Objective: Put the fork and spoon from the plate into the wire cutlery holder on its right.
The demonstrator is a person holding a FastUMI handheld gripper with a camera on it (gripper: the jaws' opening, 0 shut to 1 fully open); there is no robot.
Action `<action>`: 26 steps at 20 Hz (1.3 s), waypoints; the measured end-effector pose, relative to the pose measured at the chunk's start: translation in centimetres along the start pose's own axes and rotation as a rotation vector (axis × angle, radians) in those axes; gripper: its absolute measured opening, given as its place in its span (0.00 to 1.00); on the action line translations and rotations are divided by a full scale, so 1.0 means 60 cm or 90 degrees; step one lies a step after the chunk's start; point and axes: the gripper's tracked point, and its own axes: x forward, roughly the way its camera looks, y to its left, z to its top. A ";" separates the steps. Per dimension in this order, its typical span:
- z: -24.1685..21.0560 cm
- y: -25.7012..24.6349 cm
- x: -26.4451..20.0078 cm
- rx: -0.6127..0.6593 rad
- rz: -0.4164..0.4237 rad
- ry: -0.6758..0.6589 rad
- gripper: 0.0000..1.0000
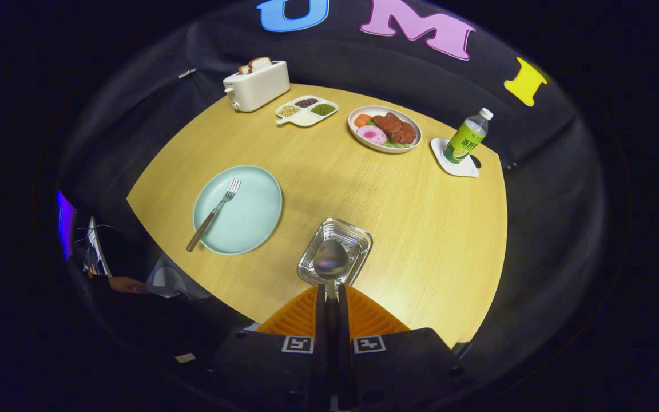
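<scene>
Tool (331, 289) is clamped narrow on the spoon (330, 260): both fingers (321, 297) press the handle, and the bowl sticks out just ahead of the tips. The spoon bowl sits over the open top of the wire cutlery holder (358, 240); can't tell whether it touches the holder's rim or floor.

The holder stands near the bench's (421, 229) near edge, roughly mid-way along it, to the right of the plate (249, 212) and clear of it.

The plate is by the bench's left edge. The fork (213, 214) lies on it diagonally, tines toward the far side, handle end overhanging the plate's near-left rim.

Far edge of the bench, left to right:
- toaster (256, 86) with bread in the slots, at the far-left corner
- divided dish (305, 110) with three fills of grains or beans
- oval plate of food (385, 129)
- bottle (465, 137) upright on a white coaster (461, 167), near the far-right corner

A person's hand (126, 284) is off the bench's near-left corner, below bench level.
</scene>
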 end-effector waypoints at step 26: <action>0.137 0.302 0.049 0.053 0.139 -0.078 0.65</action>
